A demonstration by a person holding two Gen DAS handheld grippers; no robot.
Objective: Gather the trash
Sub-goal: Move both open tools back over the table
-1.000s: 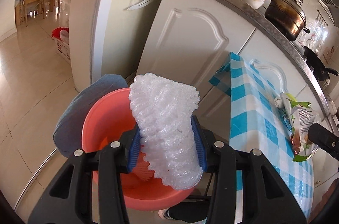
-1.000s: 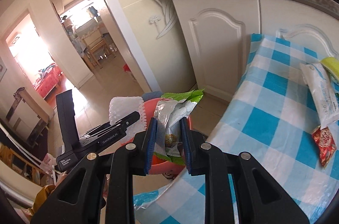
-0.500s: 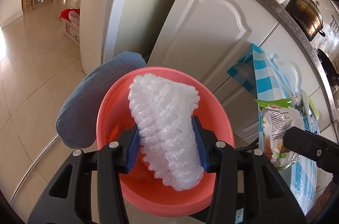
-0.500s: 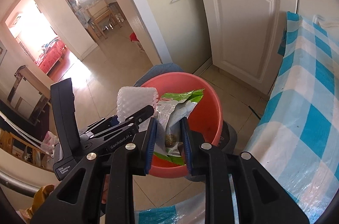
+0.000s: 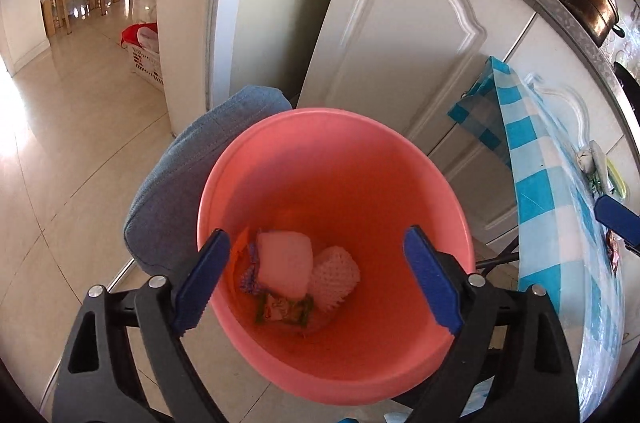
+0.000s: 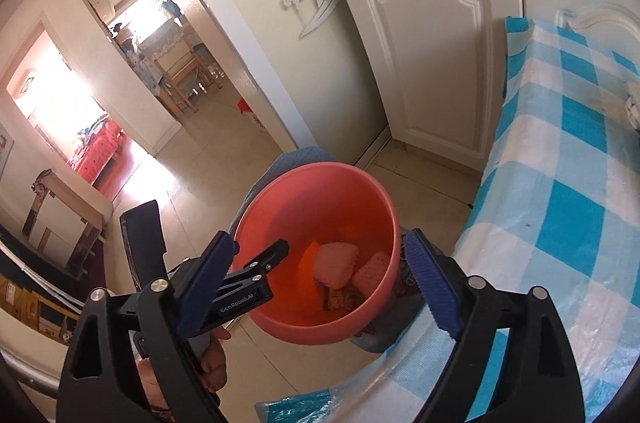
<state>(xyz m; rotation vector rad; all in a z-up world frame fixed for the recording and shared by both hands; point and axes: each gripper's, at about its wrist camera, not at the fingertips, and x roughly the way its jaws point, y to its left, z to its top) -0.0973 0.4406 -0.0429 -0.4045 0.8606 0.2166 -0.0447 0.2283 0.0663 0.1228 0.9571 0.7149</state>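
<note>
The left black two-finger gripper with blue ribbed pads (image 5: pixel 316 275) points steeply downward, its jaws spread wide after just springing open, nothing pressed between the pads. The right black two-finger gripper with blue ribbed pads (image 6: pixel 320 279) tilts down at a similar slant, jaws likewise just flung apart and holding nothing. Seen from the right wrist, the left one sits just beside it on the left, and a bare hand (image 6: pixel 212 363) wraps its handle from below.
</note>
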